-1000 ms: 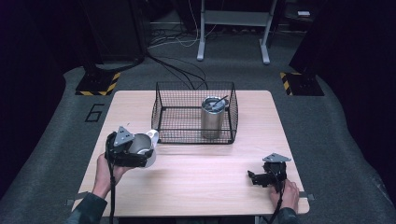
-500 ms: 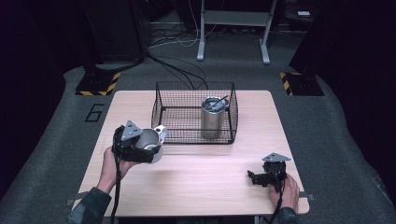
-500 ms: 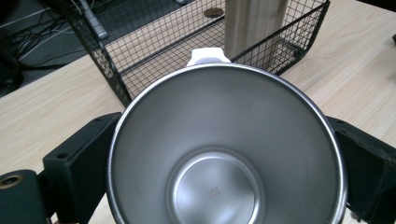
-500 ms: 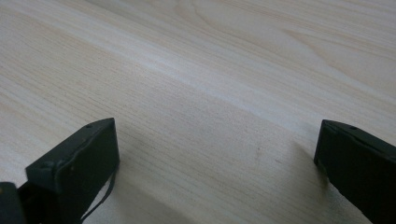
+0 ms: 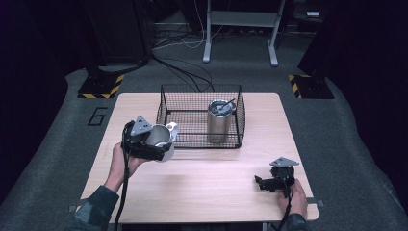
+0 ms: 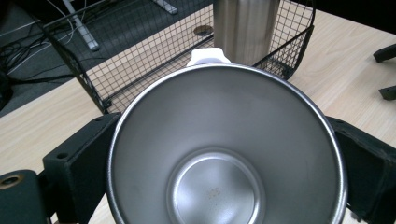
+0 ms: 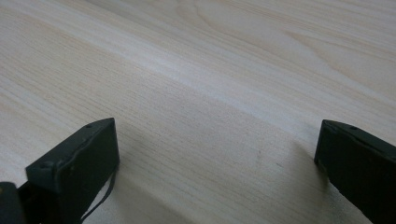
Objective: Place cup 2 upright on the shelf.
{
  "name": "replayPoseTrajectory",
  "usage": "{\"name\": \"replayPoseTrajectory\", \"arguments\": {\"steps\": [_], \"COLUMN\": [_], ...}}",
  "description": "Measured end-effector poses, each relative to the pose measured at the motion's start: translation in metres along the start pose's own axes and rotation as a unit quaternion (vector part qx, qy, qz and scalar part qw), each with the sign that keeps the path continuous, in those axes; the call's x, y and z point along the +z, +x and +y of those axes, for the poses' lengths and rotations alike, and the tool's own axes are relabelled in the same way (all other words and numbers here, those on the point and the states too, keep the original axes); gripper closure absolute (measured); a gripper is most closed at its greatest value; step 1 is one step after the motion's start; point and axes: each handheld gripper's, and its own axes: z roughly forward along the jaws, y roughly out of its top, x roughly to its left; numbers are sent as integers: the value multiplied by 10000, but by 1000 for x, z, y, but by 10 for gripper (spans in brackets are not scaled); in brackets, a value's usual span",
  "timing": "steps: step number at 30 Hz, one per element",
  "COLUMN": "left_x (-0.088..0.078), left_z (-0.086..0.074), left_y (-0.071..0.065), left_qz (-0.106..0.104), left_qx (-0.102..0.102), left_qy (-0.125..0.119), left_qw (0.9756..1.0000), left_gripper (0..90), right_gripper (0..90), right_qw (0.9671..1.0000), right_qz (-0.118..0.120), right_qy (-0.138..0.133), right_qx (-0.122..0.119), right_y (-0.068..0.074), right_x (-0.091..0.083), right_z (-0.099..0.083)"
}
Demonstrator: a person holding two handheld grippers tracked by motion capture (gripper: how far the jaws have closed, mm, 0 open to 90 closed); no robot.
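In the high view, a steel cup (image 5: 160,138) with a white handle is clamped in the left tool (image 5: 153,144), held above the bench (image 5: 202,187) just beside the near left corner of a black wire basket (image 5: 192,103). A tall steel tumbler (image 5: 219,120) is seen upright inside the basket at its right side. The right tool (image 5: 260,183) is rested on the bench at the near right, well apart from the basket.

In the left gripper view, the cup (image 6: 224,154) is gripped between the two jaws, its mouth turned to the camera, with the basket (image 6: 93,88) and tumbler (image 6: 245,28) beyond.

In the right gripper view, the jaws are held wide apart over bare bench (image 7: 210,93).
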Motion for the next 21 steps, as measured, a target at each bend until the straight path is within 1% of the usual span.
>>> {"name": "replayPoseTrajectory", "arguments": {"steps": [3, 4, 6, 7, 8, 9, 10, 11, 12, 14, 16, 17, 18, 20, 21], "left_x": [2, 3, 4, 6, 6, 7, 9, 10, 12, 14, 16, 19, 20, 24, 25], "left_z": [8, 10, 13, 15, 17, 19, 21, 24, 25, 30, 32, 35, 37, 40, 41], "left_y": [1, 1, 1, 0, 0, 0, -1, 0, -2, -1, 0, 0, 2, 3, 4], "left_qz": [-3, -37, -35, -1, -24, -52, -45, -69, -66, -79, -110, -116, -129, -91, -96], "left_qx": [35, 29, 31, 39, 66, 42, 56, 98, 45, 92, 92, 50, 53, 10, 35], "left_qy": [-21, -22, -69, -108, -91, -97, -120, -92, -138, -150, -135, -158, -158, -170, -151], "left_qw": [10000, 10000, 10000, 9999, 9999, 9999, 9999, 9999, 9999, 9998, 9998, 9998, 9998, 9998, 9998], "left_gripper": [59, 59, 59, 59, 59, 59, 59, 59, 59, 59, 59, 59, 59, 59, 59], "right_gripper": [0, 0, 0, 0, 0, 0, 0, 0, 0, 0, 0, 0, 0, 0, 0], "right_qw": [10000, 10000, 10000, 10000, 10000, 10000, 10000, 10000, 10000, 10000, 10000, 10000, 10000, 10000, 10000], "right_qz": [0, 0, 0, 1, 4, 4, 3, 6, 8, 9, 8, 9, 9, 7, 8], "right_qy": [0, 0, -1, 1, 1, 1, 3, 1, 3, 3, 2, 2, 1, 2, 2], "right_qx": [-1, 0, 0, 0, -3, -3, -2, -8, -12, -10, -11, -11, -10, -9, -10], "right_y": [0, 0, 0, 0, 0, 0, 0, 0, 0, 0, 0, 0, 0, 0, 0], "right_x": [0, 0, 0, 0, 0, 0, 0, 0, 0, 0, 0, 0, 0, 0, 0], "right_z": [0, 0, 0, 0, 0, 0, 0, 0, 0, 0, 0, 0, 0, 0, 0]}}
